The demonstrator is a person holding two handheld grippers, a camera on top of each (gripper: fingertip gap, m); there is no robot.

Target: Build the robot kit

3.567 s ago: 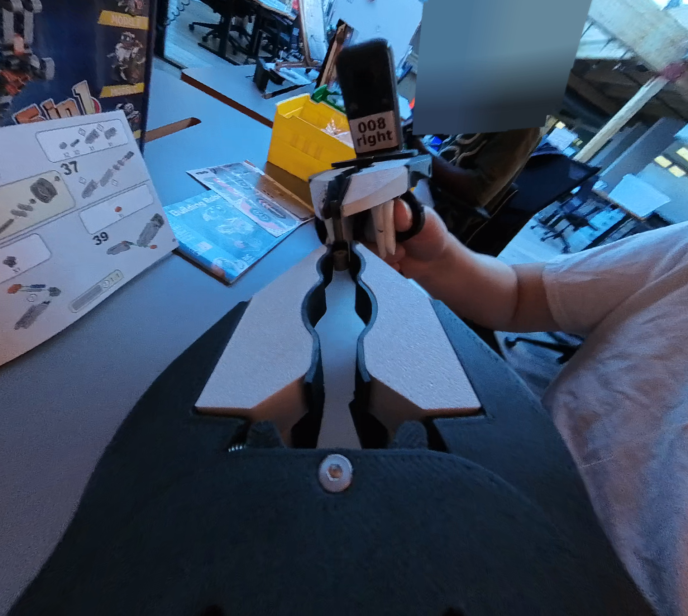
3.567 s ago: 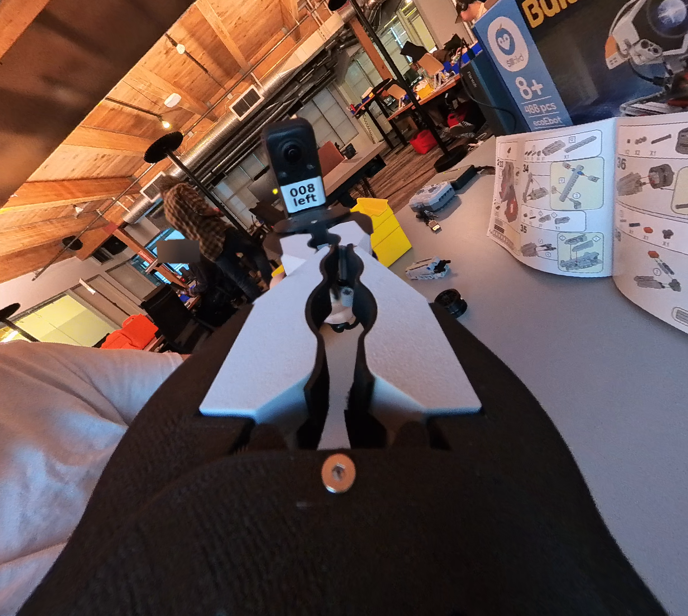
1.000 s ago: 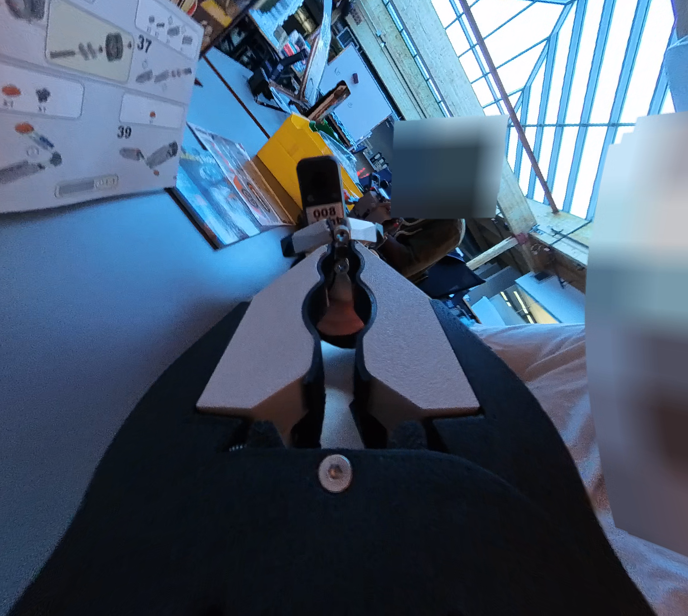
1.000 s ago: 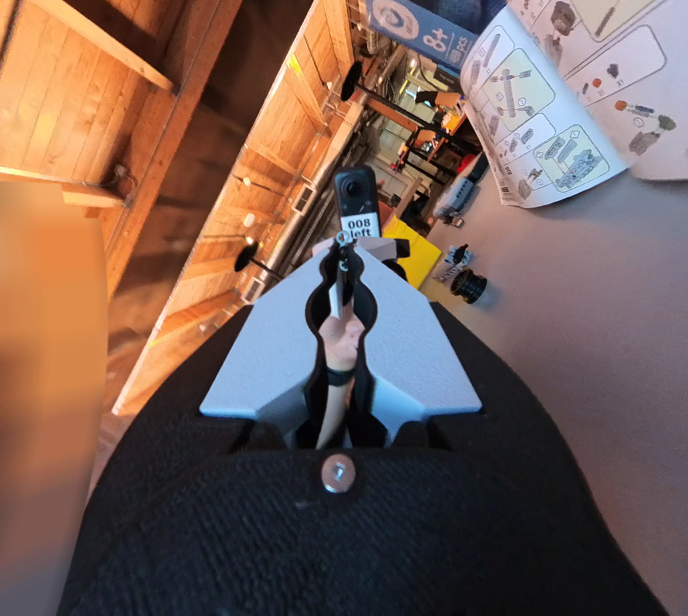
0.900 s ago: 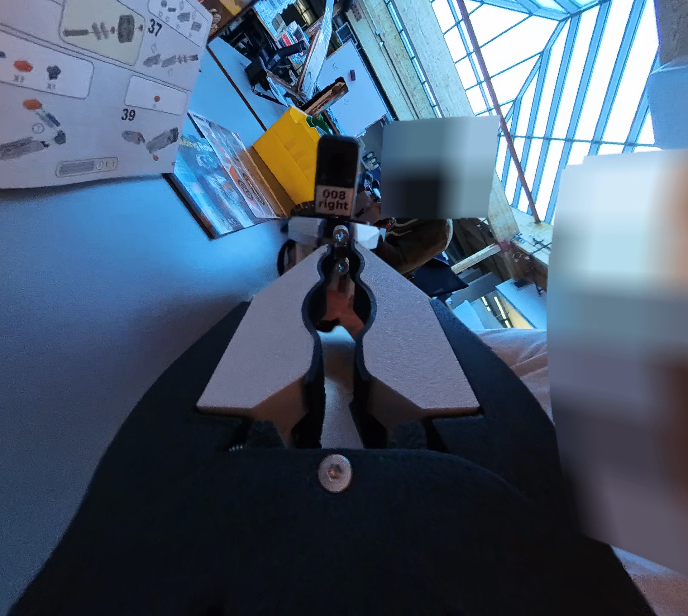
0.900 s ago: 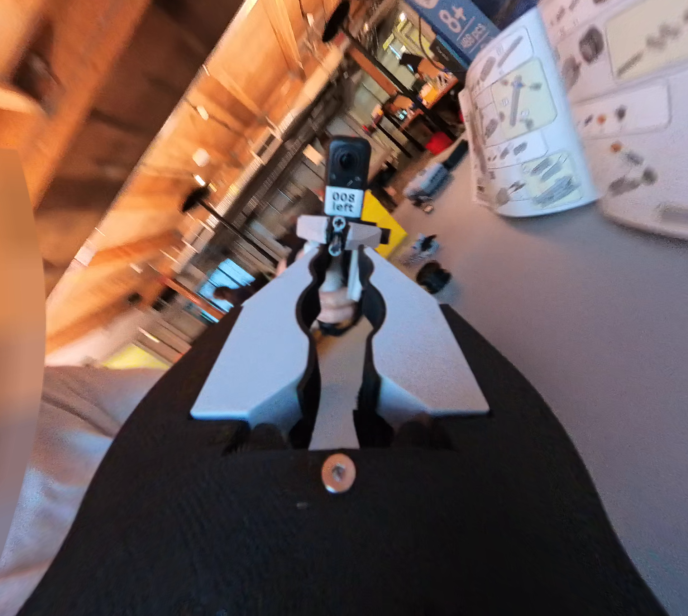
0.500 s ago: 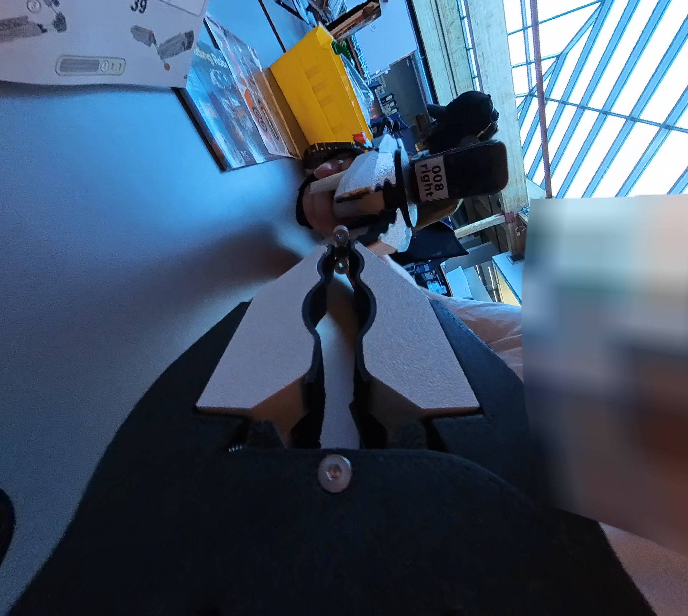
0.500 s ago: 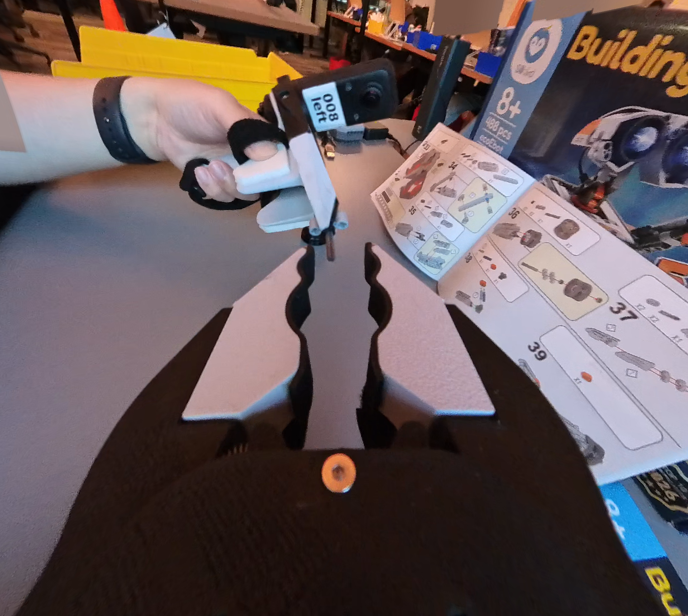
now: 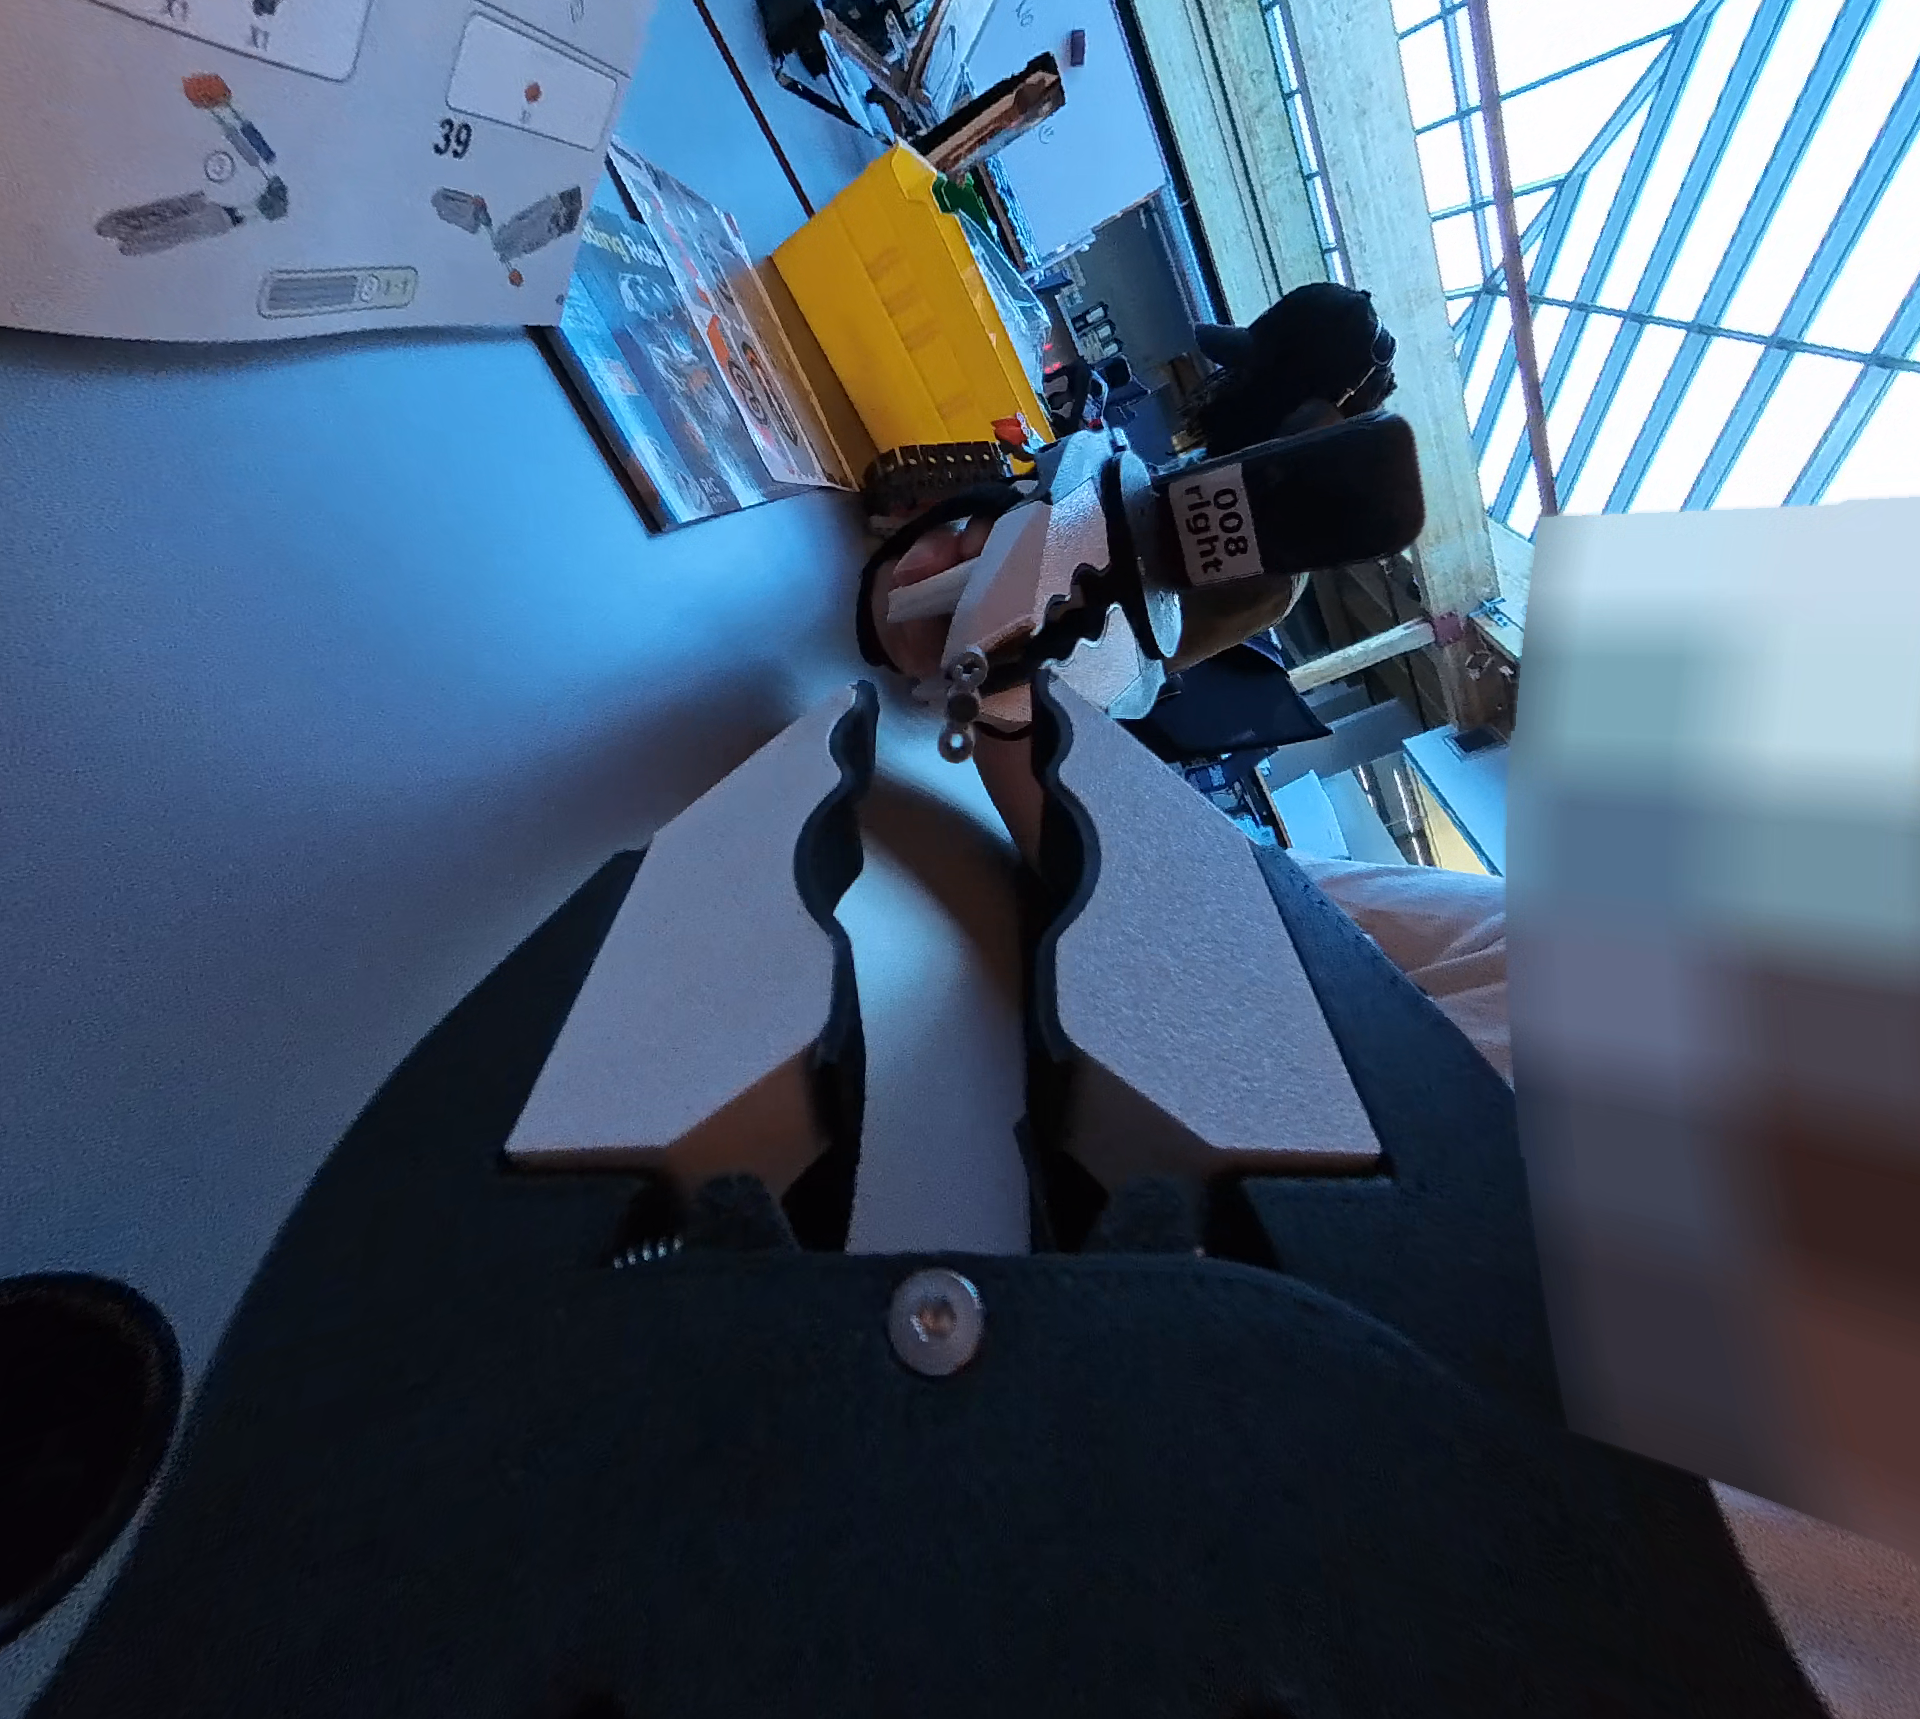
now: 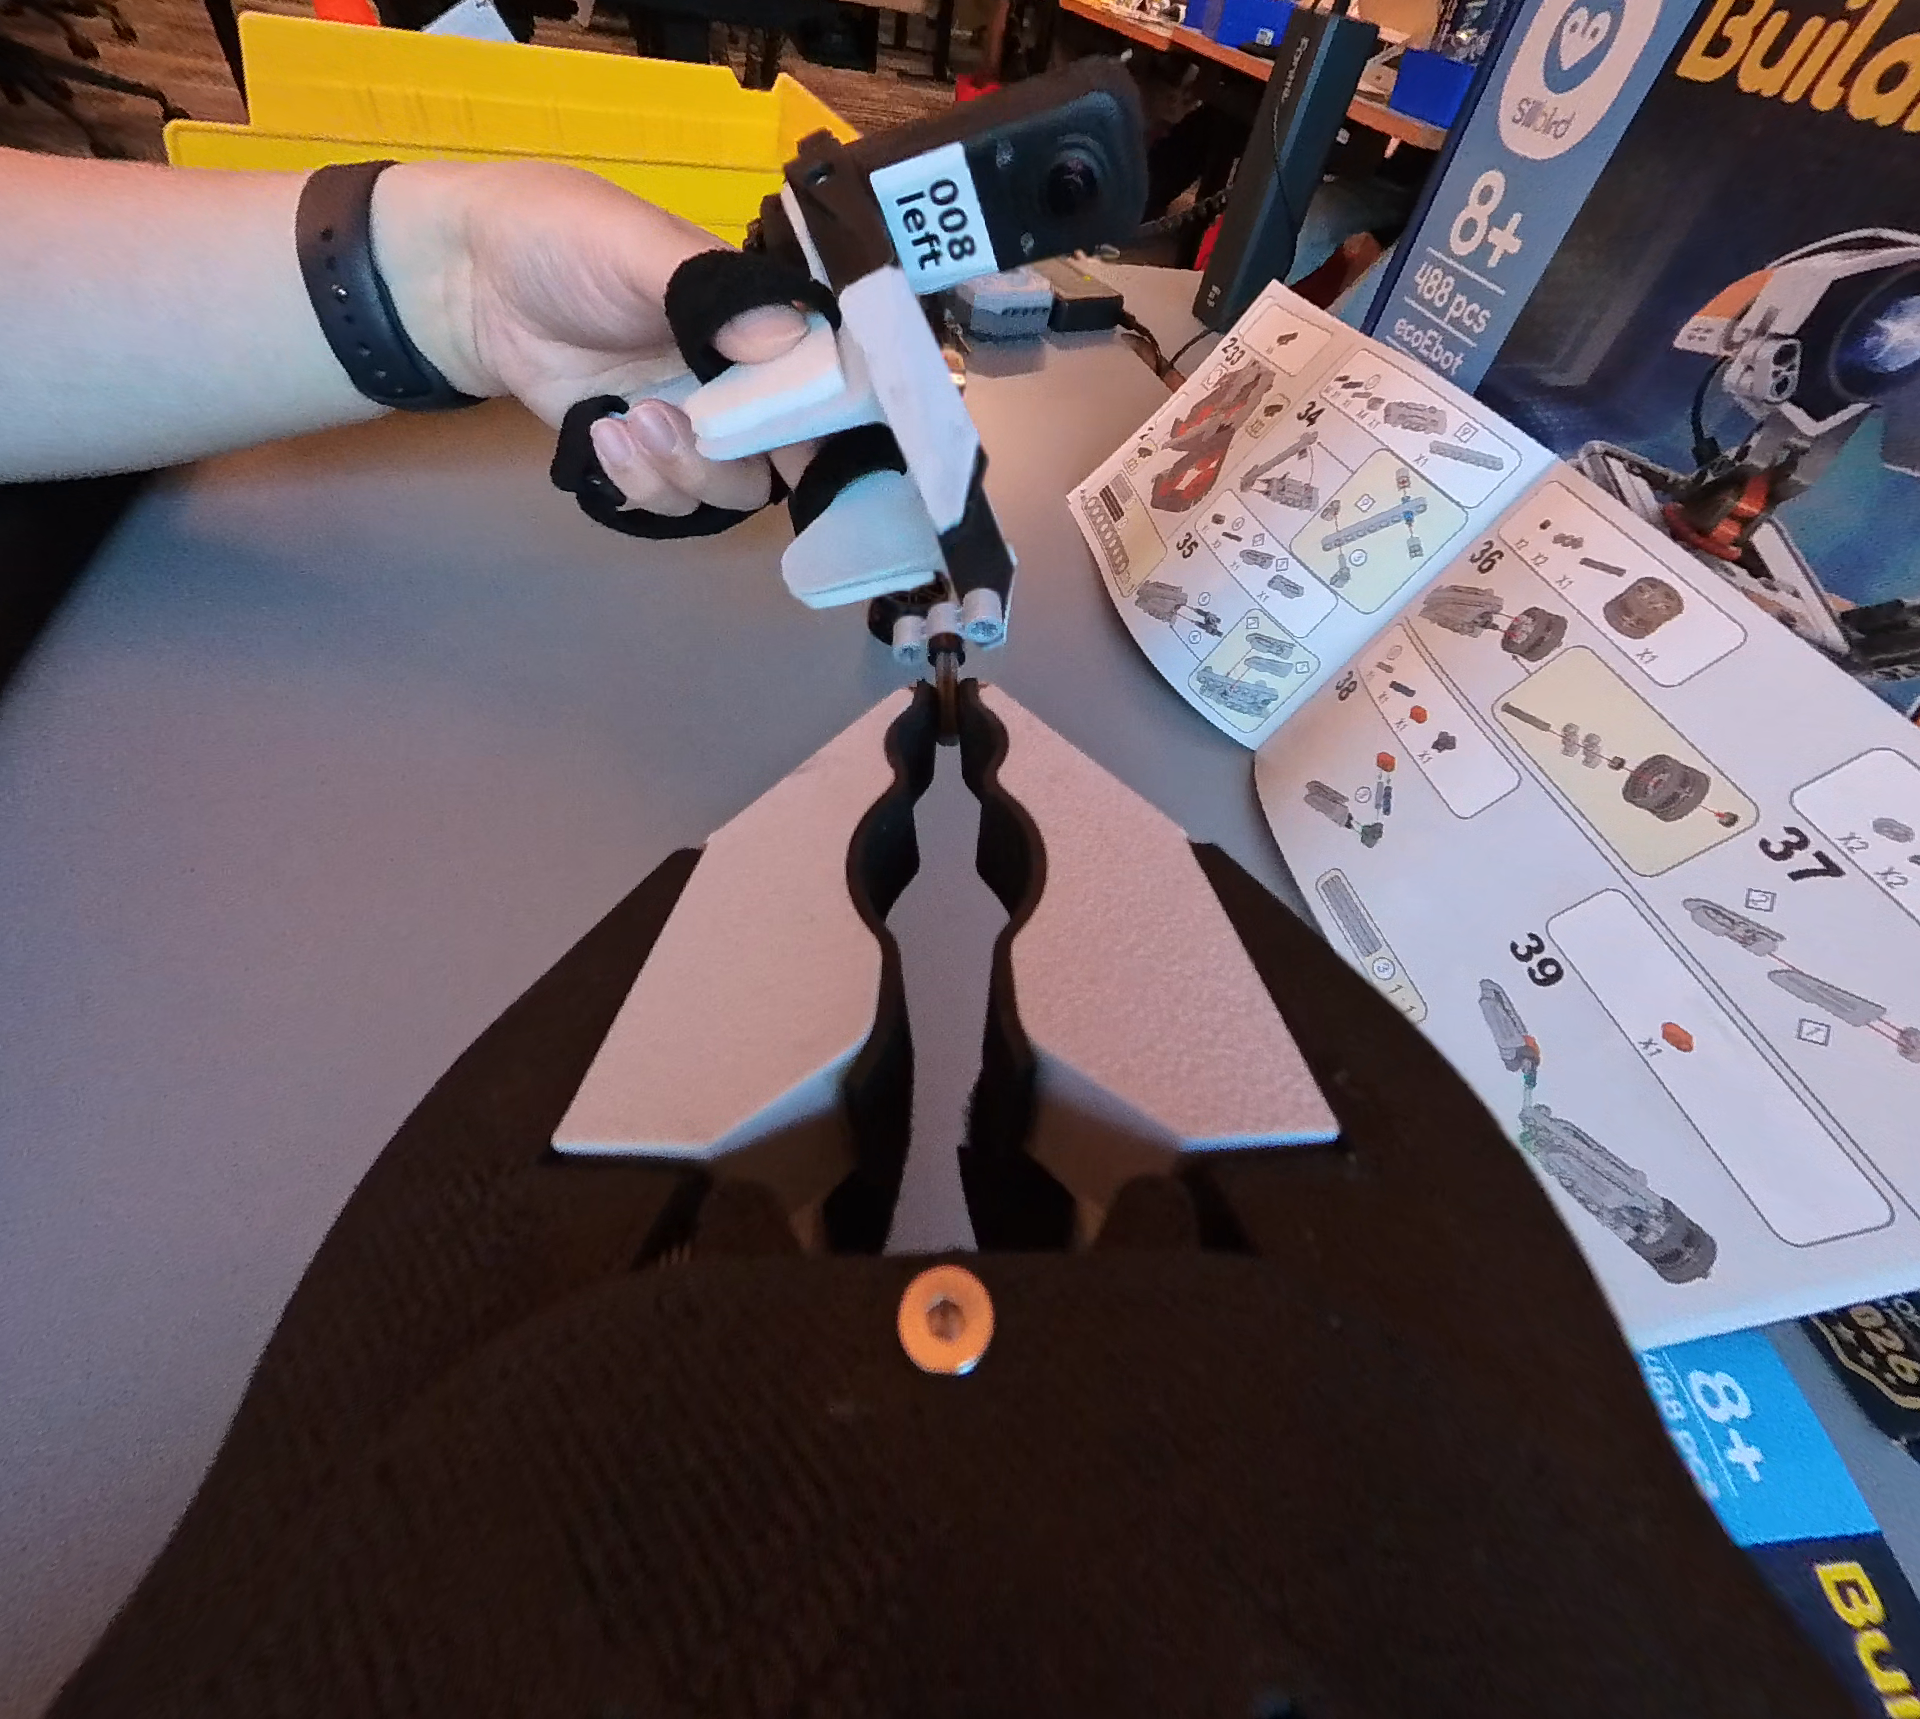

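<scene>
My right gripper is shut on the dark pin end of a small grey connector piece and holds it above the grey table. My left gripper is open, its fingers on either side of the same piece without gripping it. In the right wrist view the left gripper comes down from above, held by a hand with a black wristband. In the left wrist view the right gripper points in from the upper right.
An open instruction booklet leans against a dark blue kit box on the right. A yellow bin stands behind the hand; another yellow bin and flat booklets lie beyond. A black round object sits at the lower left. My two grippers' fingertips are within a few centimetres of each other.
Half a second ago the left gripper was shut on the small piece and the right was open. Now the right has shut on it and the left has opened.
</scene>
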